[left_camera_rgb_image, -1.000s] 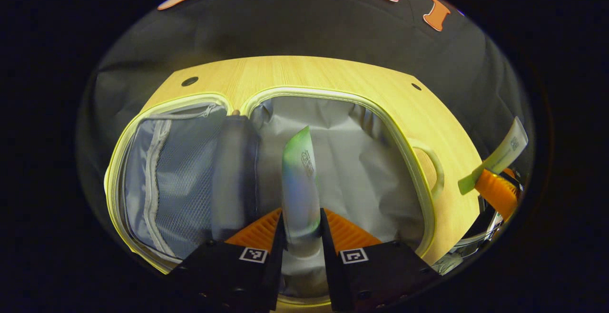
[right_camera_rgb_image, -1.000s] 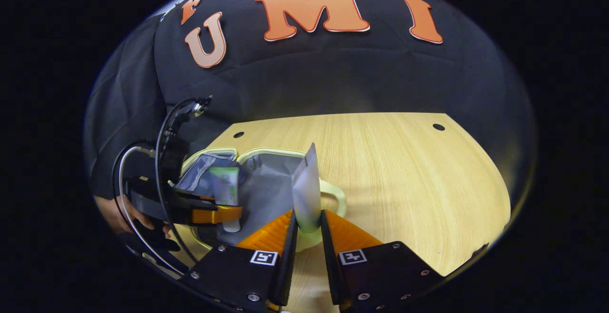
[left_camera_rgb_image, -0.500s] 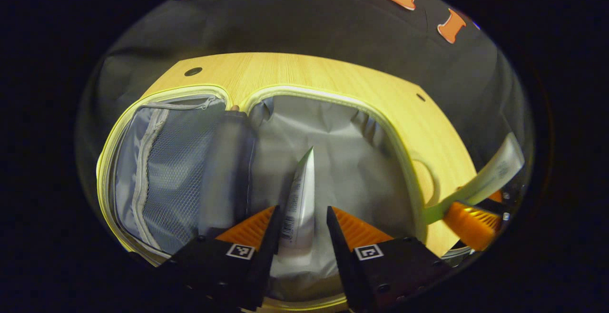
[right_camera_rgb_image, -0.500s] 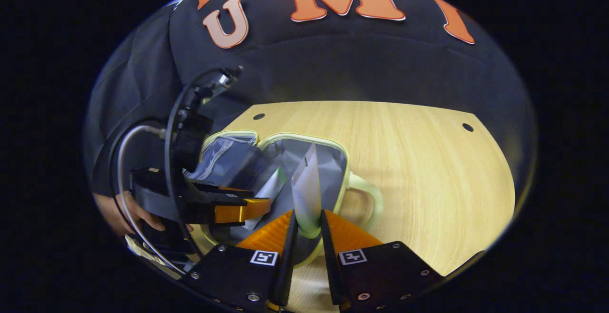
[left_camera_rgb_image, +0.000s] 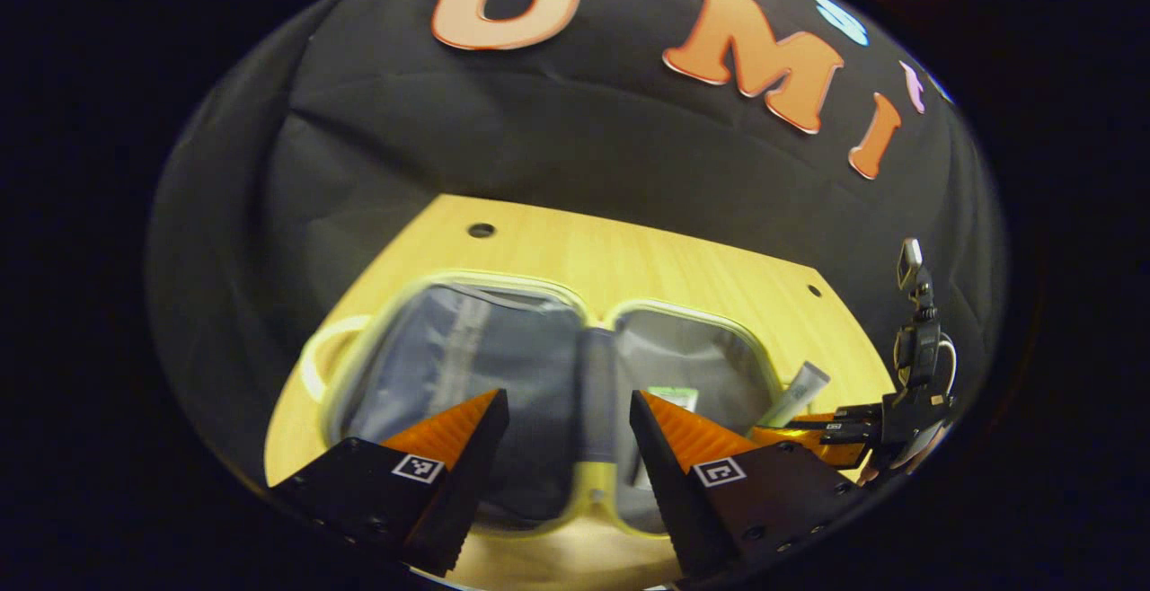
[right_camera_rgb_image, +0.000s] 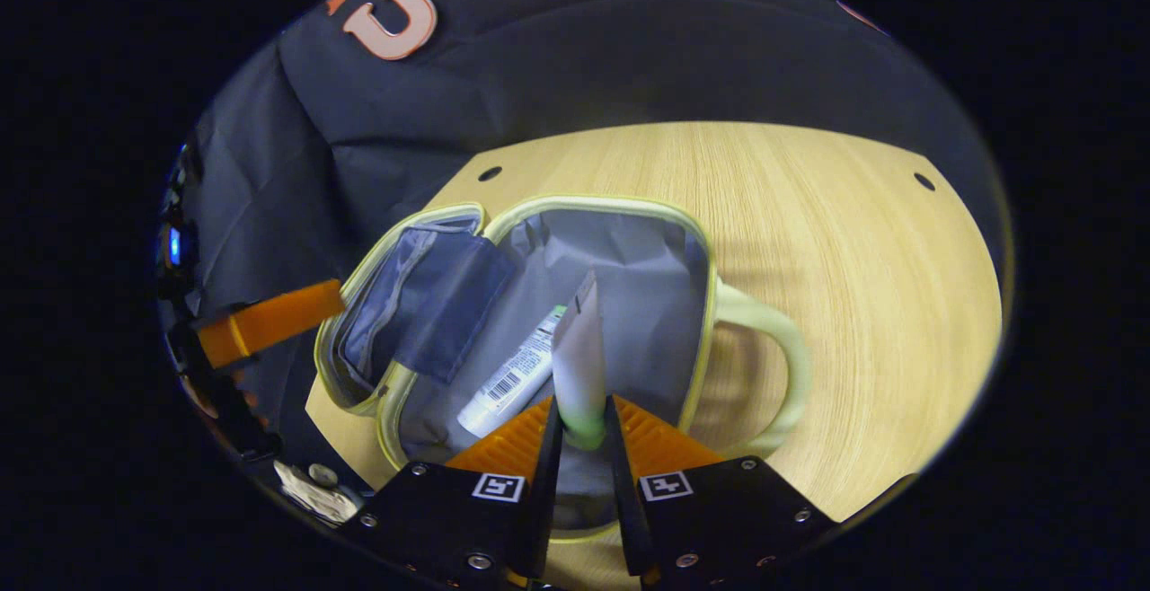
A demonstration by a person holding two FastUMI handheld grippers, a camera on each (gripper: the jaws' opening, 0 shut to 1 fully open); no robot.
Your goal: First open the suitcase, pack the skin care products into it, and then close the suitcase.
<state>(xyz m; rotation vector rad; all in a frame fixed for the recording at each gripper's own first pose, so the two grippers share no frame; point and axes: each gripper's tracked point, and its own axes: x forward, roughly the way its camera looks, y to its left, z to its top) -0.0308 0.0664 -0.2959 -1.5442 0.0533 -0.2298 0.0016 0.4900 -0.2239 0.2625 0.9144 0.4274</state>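
Right gripper view first: we've got the right gripper (right_camera_rgb_image: 582,434) clamped on a squeeze tube (right_camera_rgb_image: 579,366), both fingers pressing its lower end, with the flat crimped end pointing up over the open suitcase (right_camera_rgb_image: 620,214). That tube is pale, fading to green near the bottom; we can't make out any writing on it.

A second tube (right_camera_rgb_image: 517,375) lies flat on the grey lining of the main compartment, just left of the held one. It's white with a barcode and small print, too tiny to read.

The suitcase itself is a small soft case with pale yellow-green piping and a loop handle (right_camera_rgb_image: 773,366) on its right side, lying spread open on a light wood-grain table (right_camera_rgb_image: 853,232). Its lid half carries a mesh pocket (right_camera_rgb_image: 422,304) with a zip, and the lining looks crinkly.

Left gripper view: the left gripper (left_camera_rgb_image: 564,429) has its fingers wide apart with nothing between them, hovering over the case. The ridged pads (left_camera_rgb_image: 449,425) are easy to see. Off to the right, the other gripper shows with its tube.
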